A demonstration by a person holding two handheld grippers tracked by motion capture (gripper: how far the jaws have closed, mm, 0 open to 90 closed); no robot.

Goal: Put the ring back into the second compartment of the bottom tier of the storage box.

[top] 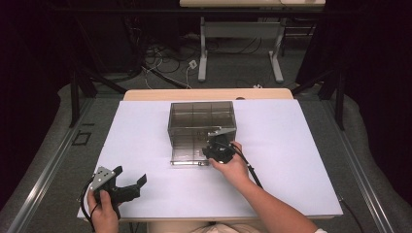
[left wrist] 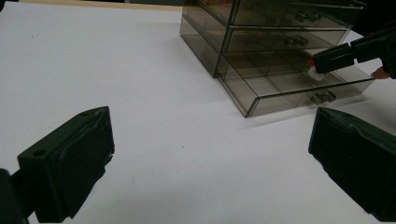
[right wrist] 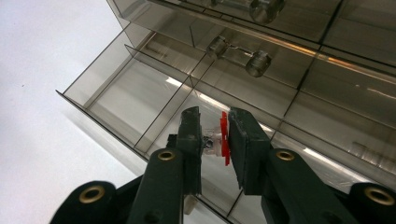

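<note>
One small clear-and-red piece (right wrist: 217, 140) sits pinched between the jaws of your right tool (right wrist: 215, 133), which are nearly together on it, directly above a middle compartment of the open bottom drawer (right wrist: 140, 100) of the smoky drawer box (top: 202, 119). Lower it until it is well inside the dividers before you let go, so it cannot bounce into a neighbouring cell, and keep the jaws off the drawer above. Your left tool (top: 130, 185) rests wide open and empty on the white desk (top: 291, 160), well apart from the box.
</note>
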